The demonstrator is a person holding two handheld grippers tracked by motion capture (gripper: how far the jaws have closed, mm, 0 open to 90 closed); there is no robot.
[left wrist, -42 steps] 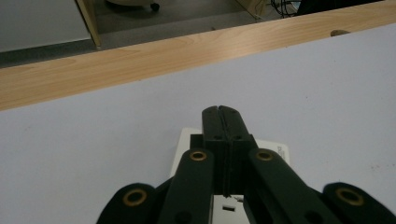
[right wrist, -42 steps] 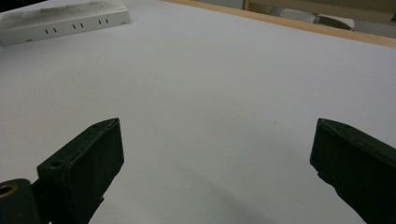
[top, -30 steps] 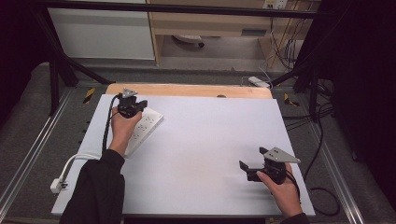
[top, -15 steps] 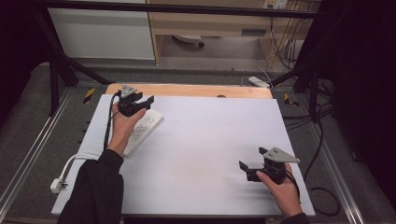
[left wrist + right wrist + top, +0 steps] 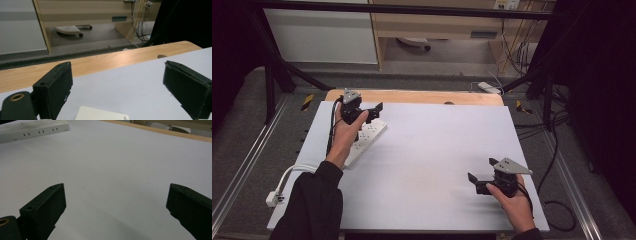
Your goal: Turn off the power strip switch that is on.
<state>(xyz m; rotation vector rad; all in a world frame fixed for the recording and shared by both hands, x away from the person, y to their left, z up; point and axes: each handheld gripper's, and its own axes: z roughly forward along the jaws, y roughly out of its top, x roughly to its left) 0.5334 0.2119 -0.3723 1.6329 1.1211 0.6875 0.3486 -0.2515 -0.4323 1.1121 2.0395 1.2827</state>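
Observation:
A white power strip [image 5: 366, 139] lies on the white table top [image 5: 437, 150] at the far left; its white cable ends in a plug [image 5: 273, 199] off the table's left edge. My left gripper [image 5: 376, 111] hovers over the strip's far end, open and holding nothing, jaws pointing right. In the left gripper view the open gripper [image 5: 120, 92] has a corner of the strip [image 5: 101, 115] just below it. My right gripper [image 5: 482, 171] rests open near the front right of the table, pointing left. In the right gripper view the open gripper [image 5: 117, 212] faces bare table, with the strip [image 5: 32, 130] far off.
A wooden board edge [image 5: 412, 96] runs along the table's far side. Beyond it are grey floor, a wooden cabinet [image 5: 437, 25] and a white power strip on the floor [image 5: 488, 87]. Cables [image 5: 557, 205] trail off the table's right side.
My left gripper has turned and shifted slightly to the right above the strip's far end. The right gripper has stayed still.

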